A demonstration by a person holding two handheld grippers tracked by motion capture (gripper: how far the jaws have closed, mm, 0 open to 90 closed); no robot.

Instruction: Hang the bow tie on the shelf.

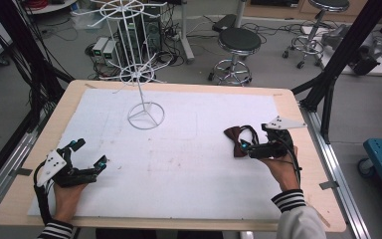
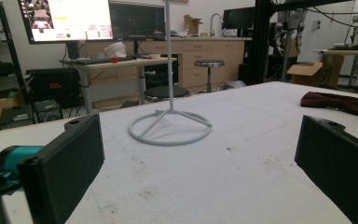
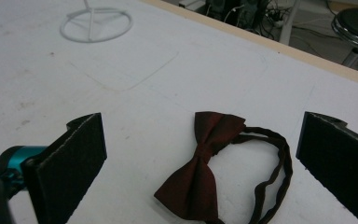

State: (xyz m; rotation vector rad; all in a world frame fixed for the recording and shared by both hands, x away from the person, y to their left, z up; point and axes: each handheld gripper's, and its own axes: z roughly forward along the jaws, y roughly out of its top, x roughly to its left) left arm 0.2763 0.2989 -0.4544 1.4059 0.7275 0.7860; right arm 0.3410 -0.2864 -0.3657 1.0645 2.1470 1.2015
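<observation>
Dark red fabric bow tie (image 3: 204, 172) with its black neck strap lies flat on the white mat-covered table (image 1: 189, 164), toward its right side, between the widely spread jaws of the right gripper (image 1: 255, 145), untouched. Left gripper (image 1: 90, 154) rests near the table's left edge, jaws equally wide, holding nothing. White wire stand (image 1: 145, 115) sits well apart, farther back.

Each hand carries a black left gripper (image 1: 90, 153) or right gripper (image 1: 251, 145) with flat, matte black rectangular jaws and a teal fitting at the base. A grey three-cornered plate tops each, and black cables trail back past the wrists. The person wears black-and-white striped cuffs, the right below a pale grey sleeve.
</observation>
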